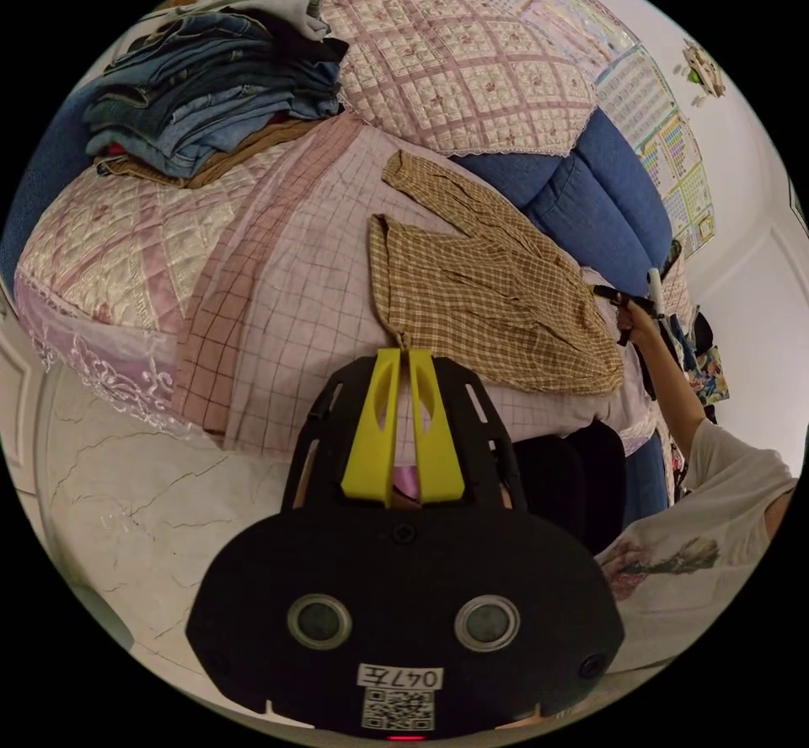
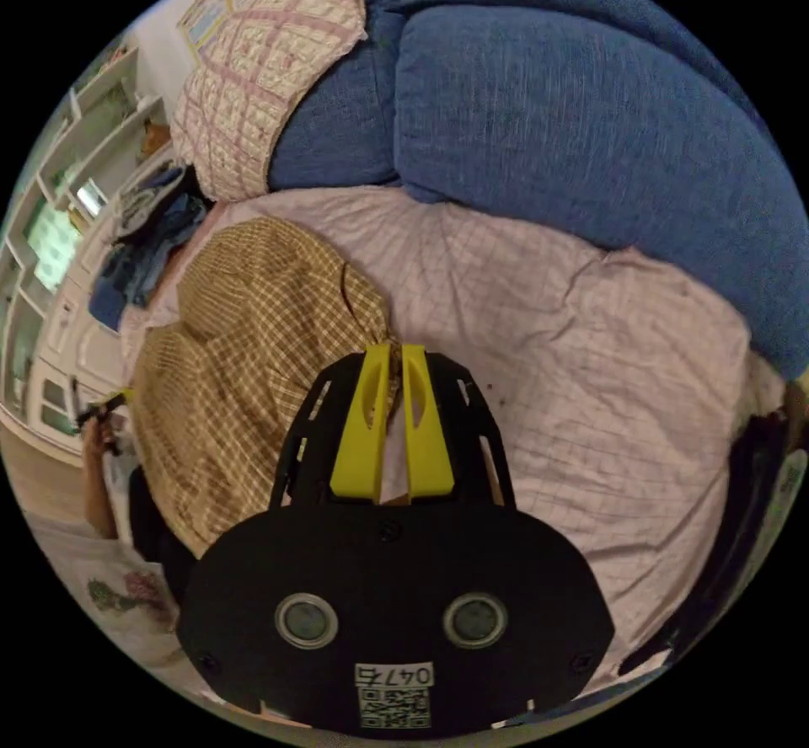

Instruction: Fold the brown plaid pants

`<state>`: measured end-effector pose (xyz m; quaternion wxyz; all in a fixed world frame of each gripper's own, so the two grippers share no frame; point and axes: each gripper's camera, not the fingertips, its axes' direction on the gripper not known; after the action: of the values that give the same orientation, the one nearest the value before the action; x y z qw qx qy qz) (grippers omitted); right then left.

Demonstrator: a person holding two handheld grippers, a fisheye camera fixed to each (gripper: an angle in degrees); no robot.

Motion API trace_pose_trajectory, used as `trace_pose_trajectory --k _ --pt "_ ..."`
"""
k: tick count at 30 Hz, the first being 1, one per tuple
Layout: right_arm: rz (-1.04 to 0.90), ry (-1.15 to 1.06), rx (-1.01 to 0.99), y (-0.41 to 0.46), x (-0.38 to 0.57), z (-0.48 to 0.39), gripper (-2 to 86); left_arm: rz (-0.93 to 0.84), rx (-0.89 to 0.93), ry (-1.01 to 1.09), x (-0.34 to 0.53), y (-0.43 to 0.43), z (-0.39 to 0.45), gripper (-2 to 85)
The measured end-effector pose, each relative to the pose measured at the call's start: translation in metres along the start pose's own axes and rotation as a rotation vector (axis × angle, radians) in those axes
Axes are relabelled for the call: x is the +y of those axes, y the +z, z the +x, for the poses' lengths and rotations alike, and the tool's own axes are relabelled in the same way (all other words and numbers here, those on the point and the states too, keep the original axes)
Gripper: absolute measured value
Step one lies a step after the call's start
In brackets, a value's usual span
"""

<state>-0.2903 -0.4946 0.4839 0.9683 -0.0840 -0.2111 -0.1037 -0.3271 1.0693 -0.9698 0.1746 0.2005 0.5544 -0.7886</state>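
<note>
The brown plaid pants (image 1: 489, 293) lie wrinkled on a pink checked sheet (image 1: 303, 293) over a sofa seat, one leg reaching toward the backrest. My left gripper (image 1: 405, 352) has its yellow jaws shut on the pants' near corner. Across the garment, a person's hand holds my right gripper (image 1: 628, 300) at the far edge. In the right gripper view, the pants (image 2: 227, 360) spread out to the left, and my right gripper (image 2: 390, 349) pinches their edge between closed jaws. The left gripper (image 2: 105, 407) shows small at the pants' far side.
A stack of folded jeans (image 1: 211, 91) sits on a quilted armrest cover (image 1: 126, 243). A quilted cushion (image 1: 455, 57) and blue back cushions (image 2: 573, 108) rise behind the seat. Marble floor (image 1: 126, 512) lies below the sofa edge. White shelves (image 2: 59, 217) stand at the left.
</note>
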Motion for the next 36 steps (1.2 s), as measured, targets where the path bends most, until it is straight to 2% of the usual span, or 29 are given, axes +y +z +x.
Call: trace_pose_trajectory --k 2,3,6,9,12,14,19,23,25,29,36 --pt "0.119 0.010 0.211 -0.018 0.006 -0.019 0.3 -0.002 -0.019 0.011 0.004 0.007 -0.010 -0.9" --pt "0.127 0.011 0.250 -0.017 0.008 -0.023 0.3 -0.002 -0.024 0.015 0.005 0.010 -0.012 -0.9" --pt "-0.026 -0.008 0.332 0.009 0.011 -0.038 1.2 -0.004 -0.039 0.028 0.011 0.022 -0.027 -0.9" --pt "0.042 0.070 0.430 -0.014 0.022 -0.047 5.8 -0.006 -0.021 0.014 0.018 0.036 -0.048 -0.9" --pt "0.136 0.120 0.340 -0.063 0.041 -0.057 10.3 0.000 -0.016 0.006 0.029 0.054 -0.066 -0.9" --pt "0.225 0.058 0.224 -0.105 0.071 -0.077 9.0 0.010 -0.021 -0.004 0.040 0.070 -0.080 -0.9" --pt "0.326 -0.071 0.107 -0.164 0.165 -0.125 5.3 0.052 -0.019 -0.046 0.069 0.107 -0.107 -0.7" --pt "0.433 0.046 0.034 -0.184 0.261 -0.146 2.4 0.090 -0.044 -0.042 0.105 0.138 -0.122 0.5" --pt "0.444 0.116 0.011 -0.186 0.292 -0.150 1.1 0.119 -0.092 0.027 0.123 0.150 -0.120 2.5" --pt "0.436 0.187 0.027 -0.194 0.330 -0.164 -0.4 0.198 -0.301 0.237 0.176 0.182 -0.103 5.7" --pt "0.347 0.027 0.212 -0.209 0.309 -0.212 -0.5 0.234 -0.471 0.408 0.252 0.266 -0.101 3.7"
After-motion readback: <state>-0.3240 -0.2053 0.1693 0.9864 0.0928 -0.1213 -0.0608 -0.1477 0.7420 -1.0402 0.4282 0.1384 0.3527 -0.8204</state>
